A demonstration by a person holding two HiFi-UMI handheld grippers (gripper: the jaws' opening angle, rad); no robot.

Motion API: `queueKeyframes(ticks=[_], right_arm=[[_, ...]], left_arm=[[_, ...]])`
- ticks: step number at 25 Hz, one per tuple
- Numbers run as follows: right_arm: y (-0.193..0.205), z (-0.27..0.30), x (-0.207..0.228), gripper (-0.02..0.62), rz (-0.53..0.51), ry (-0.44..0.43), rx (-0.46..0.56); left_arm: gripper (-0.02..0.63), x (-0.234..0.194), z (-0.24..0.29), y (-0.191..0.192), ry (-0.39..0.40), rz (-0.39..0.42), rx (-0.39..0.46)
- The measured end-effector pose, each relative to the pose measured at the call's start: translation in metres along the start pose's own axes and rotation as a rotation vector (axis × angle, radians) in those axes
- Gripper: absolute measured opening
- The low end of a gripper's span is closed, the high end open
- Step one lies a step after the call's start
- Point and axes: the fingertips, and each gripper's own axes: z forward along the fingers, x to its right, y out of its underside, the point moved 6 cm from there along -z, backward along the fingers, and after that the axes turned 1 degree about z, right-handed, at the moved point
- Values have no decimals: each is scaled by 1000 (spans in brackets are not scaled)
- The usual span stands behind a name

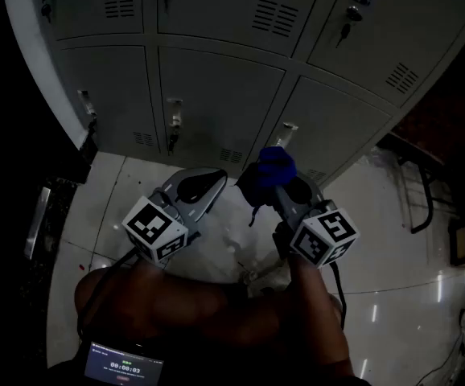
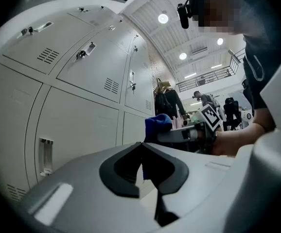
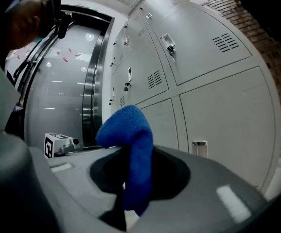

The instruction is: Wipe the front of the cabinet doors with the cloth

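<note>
Facing grey cabinet doors above a glossy floor, a blue cloth is clamped in the right gripper; the left gripper is pressed together, empty.

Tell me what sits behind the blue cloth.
Grey cabinet doors stand behind the cloth, pinched in the right tongs. The patch of door directly behind it is covered.

At lower centre of the frame, the left gripper has its jaws closed together with nothing between them. Grey cabinet doors fill the left side. Just right of centre, the right gripper grips a blue cloth near the doors.
</note>
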Motion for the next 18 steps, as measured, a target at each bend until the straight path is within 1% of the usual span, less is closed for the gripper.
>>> queueKeyframes(ticks=[7,10,14,18], right_arm=[[-20,8,22,74,-5,61,-6],[-36,20,35,74,-34,76,-8],[-65,42,58,74,-44,104,34],[-77,57,77,74,-56,134,52]], left_arm=[[6,0,2,-3,-10,-4,-27],[6,0,5,-11,-9,6,-25],[6,1,6,-10,-7,11,-28],[6,0,8,-6,2,6,-21]])
